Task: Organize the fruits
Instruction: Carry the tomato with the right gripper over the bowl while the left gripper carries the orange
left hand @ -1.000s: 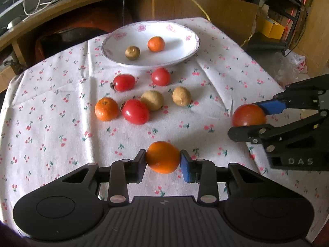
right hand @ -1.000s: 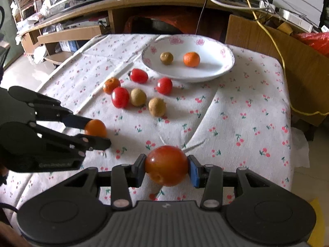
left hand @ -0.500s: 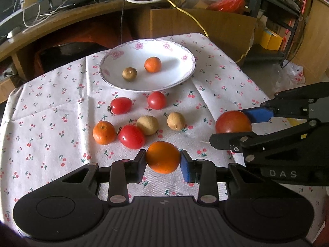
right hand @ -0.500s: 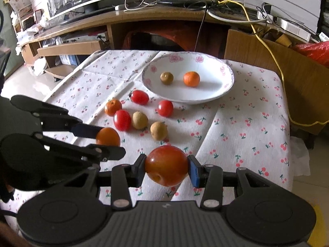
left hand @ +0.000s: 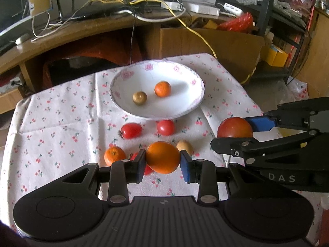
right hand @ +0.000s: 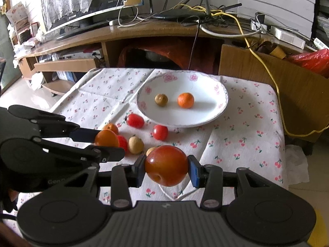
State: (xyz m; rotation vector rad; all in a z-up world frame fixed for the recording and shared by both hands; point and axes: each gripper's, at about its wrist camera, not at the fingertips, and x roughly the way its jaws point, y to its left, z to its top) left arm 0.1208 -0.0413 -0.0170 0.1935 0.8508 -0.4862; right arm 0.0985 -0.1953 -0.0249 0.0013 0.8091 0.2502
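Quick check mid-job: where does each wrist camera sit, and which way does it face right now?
Left wrist: behind the left gripper holding an orange, facing the plate; right gripper enters from its right.
Right wrist: behind the right gripper holding a tomato, facing the same plate; left gripper enters from its left.
Shared: plate, loose fruit on the tablecloth, both grippers.

Orange (left hand: 163,157) and red tomato (right hand: 166,165) held aloft; plate (right hand: 213,115) holds two fruits
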